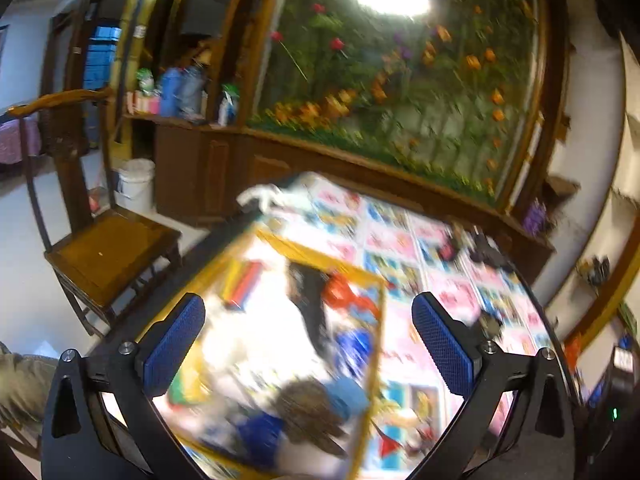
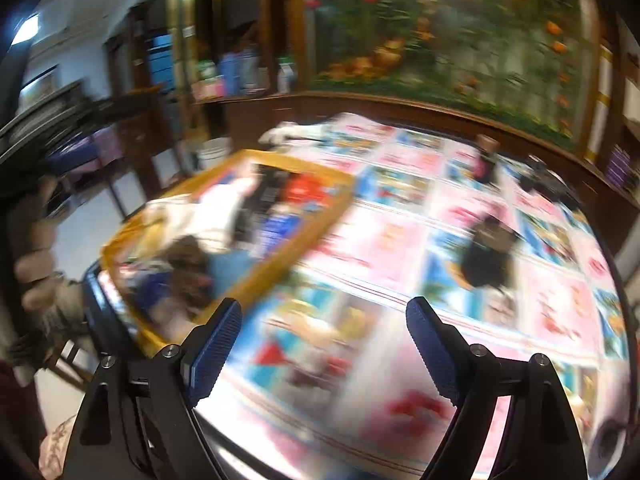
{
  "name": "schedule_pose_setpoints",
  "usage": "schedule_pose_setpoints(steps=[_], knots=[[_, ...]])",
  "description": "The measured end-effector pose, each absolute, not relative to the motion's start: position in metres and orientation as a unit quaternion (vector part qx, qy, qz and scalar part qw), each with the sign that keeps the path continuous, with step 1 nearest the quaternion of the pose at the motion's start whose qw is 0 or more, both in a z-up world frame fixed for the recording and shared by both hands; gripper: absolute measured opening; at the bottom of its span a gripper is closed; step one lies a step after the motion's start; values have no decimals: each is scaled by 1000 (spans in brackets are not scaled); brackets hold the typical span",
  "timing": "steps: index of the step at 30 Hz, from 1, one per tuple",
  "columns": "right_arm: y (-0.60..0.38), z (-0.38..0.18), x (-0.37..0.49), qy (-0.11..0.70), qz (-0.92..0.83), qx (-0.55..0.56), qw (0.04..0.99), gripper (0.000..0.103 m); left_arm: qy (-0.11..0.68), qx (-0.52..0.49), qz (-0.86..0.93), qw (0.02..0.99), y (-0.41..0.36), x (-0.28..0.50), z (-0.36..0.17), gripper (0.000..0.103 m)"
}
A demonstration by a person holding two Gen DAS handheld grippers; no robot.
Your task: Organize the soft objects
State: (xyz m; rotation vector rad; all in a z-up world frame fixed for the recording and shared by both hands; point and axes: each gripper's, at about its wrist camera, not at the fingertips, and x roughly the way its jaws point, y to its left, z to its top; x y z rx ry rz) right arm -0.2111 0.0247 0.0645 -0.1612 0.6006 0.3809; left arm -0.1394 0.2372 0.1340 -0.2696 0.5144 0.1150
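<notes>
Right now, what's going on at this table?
A person is sorting soft items into a yellow-rimmed bin on the patterned tablecloth. Both the left gripper and the right gripper are open and hold nothing. The bin already holds a blurred jumble of fabric pieces. A dark item still lies loose on the cloth outside it.

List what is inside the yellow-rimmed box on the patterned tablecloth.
The yellow-rimmed box holds a heap of soft items: white cloth, a brown furry piece, a blue piece and a red piece. Blur hides details, and anything beneath the heap is covered.
</notes>
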Motion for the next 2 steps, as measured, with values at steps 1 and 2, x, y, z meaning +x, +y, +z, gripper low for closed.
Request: schedule_pose_setpoints(steps=[1,2], knots=[[15,63,-211,298,173,-75,936,85,270,-122,45,954,224,-135,131,103],[3,61,-209,303,156,-72,937,85,280,-112,38,953,212,-134,131,103]])
